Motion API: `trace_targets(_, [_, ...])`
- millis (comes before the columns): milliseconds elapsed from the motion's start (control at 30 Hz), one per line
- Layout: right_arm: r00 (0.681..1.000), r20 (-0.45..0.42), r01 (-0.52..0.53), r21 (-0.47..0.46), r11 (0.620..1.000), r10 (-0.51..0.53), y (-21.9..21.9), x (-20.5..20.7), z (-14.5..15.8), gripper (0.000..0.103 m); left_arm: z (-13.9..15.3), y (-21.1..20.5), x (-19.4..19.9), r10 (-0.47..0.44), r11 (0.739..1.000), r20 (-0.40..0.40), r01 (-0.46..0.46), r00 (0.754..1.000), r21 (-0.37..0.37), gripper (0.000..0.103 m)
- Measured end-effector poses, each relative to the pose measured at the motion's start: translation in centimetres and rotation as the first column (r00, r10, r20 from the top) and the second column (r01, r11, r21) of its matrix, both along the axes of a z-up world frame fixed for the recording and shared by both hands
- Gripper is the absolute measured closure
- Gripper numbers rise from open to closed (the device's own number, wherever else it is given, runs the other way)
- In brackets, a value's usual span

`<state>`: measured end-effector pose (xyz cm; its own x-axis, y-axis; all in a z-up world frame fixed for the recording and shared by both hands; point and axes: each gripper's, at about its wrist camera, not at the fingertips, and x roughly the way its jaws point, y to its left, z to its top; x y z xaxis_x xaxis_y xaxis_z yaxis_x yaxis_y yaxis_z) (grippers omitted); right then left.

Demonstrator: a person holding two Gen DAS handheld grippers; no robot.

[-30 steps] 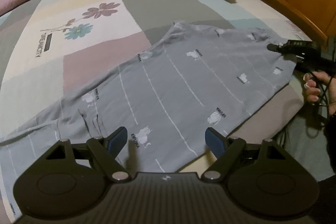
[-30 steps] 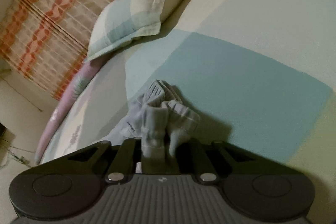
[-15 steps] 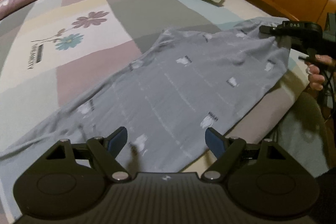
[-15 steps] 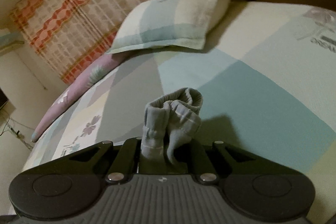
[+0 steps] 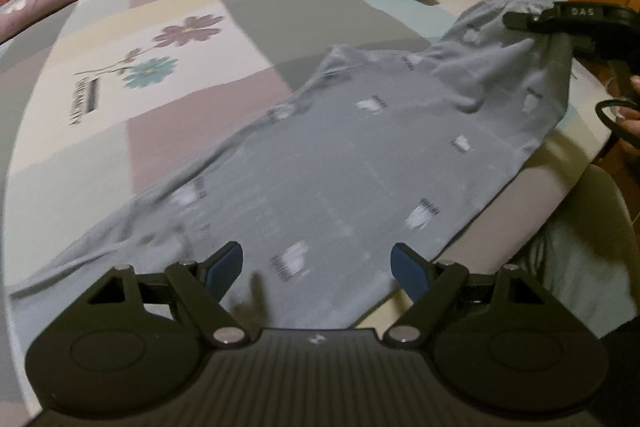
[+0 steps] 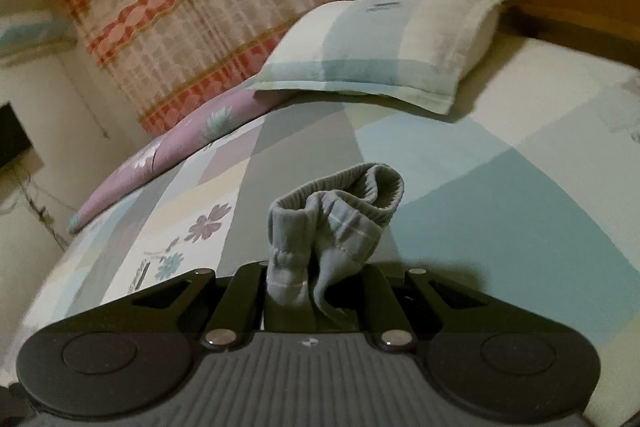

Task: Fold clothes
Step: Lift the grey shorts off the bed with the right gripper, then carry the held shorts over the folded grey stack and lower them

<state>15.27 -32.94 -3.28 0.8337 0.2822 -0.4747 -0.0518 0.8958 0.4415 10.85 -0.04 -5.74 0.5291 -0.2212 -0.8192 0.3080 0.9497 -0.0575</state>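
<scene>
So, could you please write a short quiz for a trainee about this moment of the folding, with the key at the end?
1. True or false: the left gripper has its jaws closed on the grey garment.
2. Which end of the garment does the right gripper hold? A) a bunched ribbed hem, B) a button, C) a hood string.
3. Fill in: a patchwork ______ lies at the head of the bed.

Key:
1. False: the jaws stand wide apart above the cloth, with nothing gripped.
2. A: its jaws are shut on the bunched hem, and that end is lifted off the bed.
3. pillow
</scene>
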Motion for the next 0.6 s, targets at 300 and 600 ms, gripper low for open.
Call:
trace_targets(300, [0.985, -0.013, -0.168, -0.254, 0.953, 0.17, 8.5, -0.2, 2.2, 0.091, 0.6, 5.1, -2.9, 0.054, 0.998, 0.018, -0.054, 0.998, 0.028, 0.021])
trace_targets(600, [0.941, -0.047, -0.334, -0.313, 0.889, 0.336, 16.2, -0.5, 3.1, 0.091, 0.9, 9.4, -5.3, 0.109, 0.994, 0.044, -0.109, 0.993, 0.002, 0.021])
